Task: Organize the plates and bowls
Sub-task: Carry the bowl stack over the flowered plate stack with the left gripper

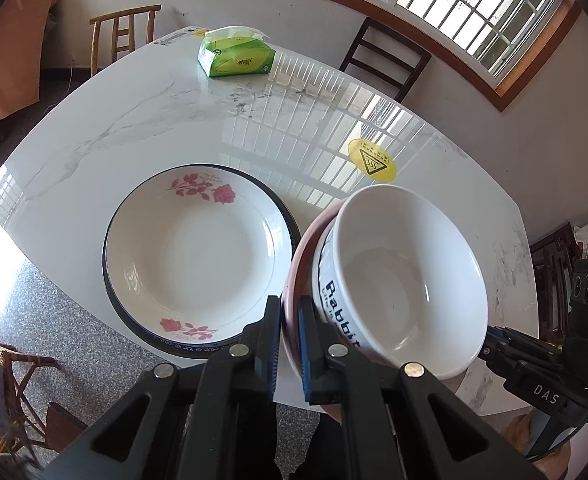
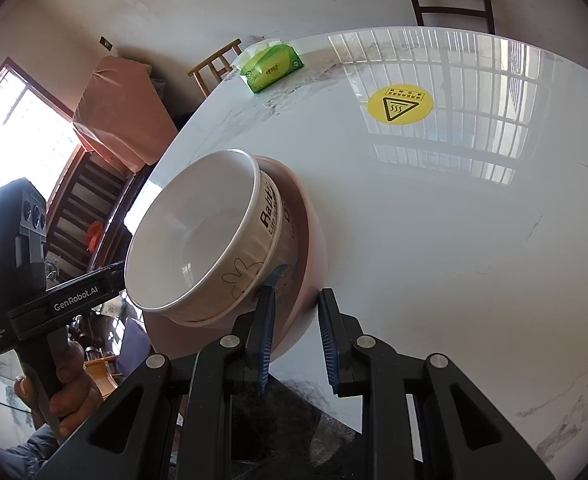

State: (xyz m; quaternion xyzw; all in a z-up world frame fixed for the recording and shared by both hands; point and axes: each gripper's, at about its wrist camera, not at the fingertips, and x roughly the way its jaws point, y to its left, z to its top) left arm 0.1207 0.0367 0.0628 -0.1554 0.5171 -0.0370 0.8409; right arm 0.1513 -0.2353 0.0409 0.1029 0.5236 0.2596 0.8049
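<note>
Table: your glossy white marble-look table top [image 1: 142, 128] fills both views, with window bars mirrored in its far right part.
Plates: your white round plate with red roses [image 1: 198, 256] sits on a dark-rimmed plate [image 1: 114, 304], stacked on the table's near left part, just left of the bowls.
Bowls: your white ceramic bowl printed "Rabbit" [image 1: 406, 280] is nested inside a pink bowl [image 1: 294, 280]; the stack is tilted and looks lifted off the table at its near edge, though the underside is hidden.
Left gripper: your black left gripper [image 1: 288, 344] has its blue-padded fingers [image 1: 304, 356] pressed together on the pink bowl's rim, at the stack's left side.
Right gripper: your black right gripper [image 2: 294, 340] pinches the pink bowl's wall at the stack's right side, one pad inside the rim, the other outside.
Hand: your hand [image 2: 70, 384] wraps the left gripper's handle, seen from the right wrist camera.
Tissue pack: a green soft tissue pack [image 1: 236, 54] lies at the table's far edge, well apart from the dishes.
Sticker: a round yellow heat-warning sticker [image 1: 372, 160] lies flat on the table, just beyond the bowls.
</note>
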